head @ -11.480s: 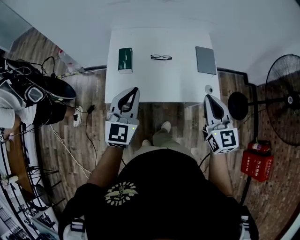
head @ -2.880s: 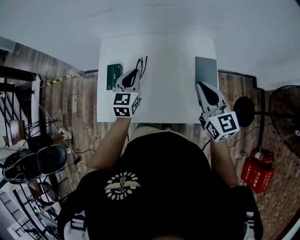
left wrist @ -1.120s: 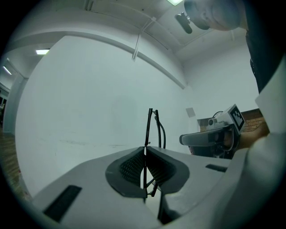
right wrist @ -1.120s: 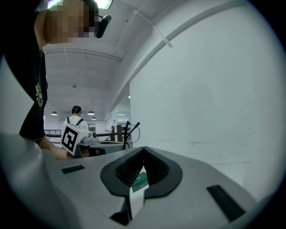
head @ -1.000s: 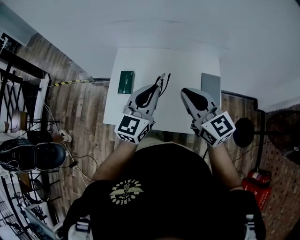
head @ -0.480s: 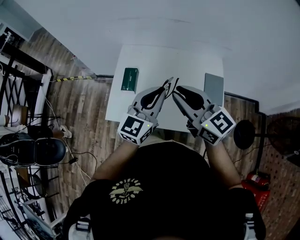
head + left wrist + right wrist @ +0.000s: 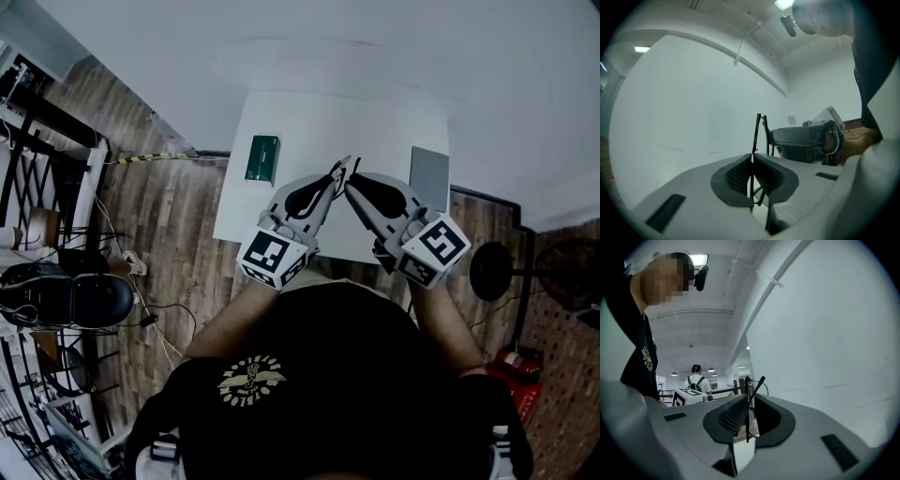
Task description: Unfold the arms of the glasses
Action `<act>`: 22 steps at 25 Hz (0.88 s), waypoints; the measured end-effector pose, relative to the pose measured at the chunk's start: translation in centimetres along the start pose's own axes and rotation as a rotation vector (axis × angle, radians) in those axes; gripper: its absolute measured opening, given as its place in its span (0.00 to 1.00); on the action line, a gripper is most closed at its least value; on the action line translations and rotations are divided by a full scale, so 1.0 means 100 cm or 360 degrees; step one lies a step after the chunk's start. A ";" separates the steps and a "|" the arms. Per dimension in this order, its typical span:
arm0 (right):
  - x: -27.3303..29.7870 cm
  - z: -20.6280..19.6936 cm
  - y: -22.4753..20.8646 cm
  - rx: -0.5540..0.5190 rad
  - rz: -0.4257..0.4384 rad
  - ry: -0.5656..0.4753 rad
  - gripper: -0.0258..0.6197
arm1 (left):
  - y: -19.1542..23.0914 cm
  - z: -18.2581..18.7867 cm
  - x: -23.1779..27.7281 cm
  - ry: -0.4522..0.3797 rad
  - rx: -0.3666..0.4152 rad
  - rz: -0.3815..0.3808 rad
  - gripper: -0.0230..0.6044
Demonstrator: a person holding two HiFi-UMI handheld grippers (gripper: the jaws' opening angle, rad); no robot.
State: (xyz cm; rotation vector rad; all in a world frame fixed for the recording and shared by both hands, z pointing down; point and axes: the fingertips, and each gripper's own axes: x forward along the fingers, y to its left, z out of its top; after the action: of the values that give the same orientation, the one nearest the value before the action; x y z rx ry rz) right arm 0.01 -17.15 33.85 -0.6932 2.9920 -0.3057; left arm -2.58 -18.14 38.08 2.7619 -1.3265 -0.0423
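To brace the glasses [image 7: 758, 131] for unfolding, clamps left gripper [image 7: 336, 172] jaws on them, just closing parted right gripper [image 7: 351, 186] jaws round one arm [image 7: 757, 386].

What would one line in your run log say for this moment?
left tool: shut on glasses, held over table | right tool: jaws just been closing, glasses arm between them, not yet gripped
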 end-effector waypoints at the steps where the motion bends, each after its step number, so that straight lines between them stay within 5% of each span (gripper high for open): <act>1: -0.006 -0.003 -0.002 0.0002 -0.0003 -0.0003 0.11 | -0.004 -0.003 0.002 -0.0001 -0.0010 0.0003 0.07; 22: -0.036 -0.004 -0.002 0.0126 -0.0114 -0.0046 0.10 | 0.005 0.018 -0.003 -0.0019 -0.0031 0.0047 0.07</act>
State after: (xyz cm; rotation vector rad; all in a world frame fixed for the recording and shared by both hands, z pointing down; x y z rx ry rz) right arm 3.26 -15.72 34.35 -0.7905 2.9143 -0.4117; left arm -3.30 -18.29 36.28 2.7300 -1.3618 -0.0698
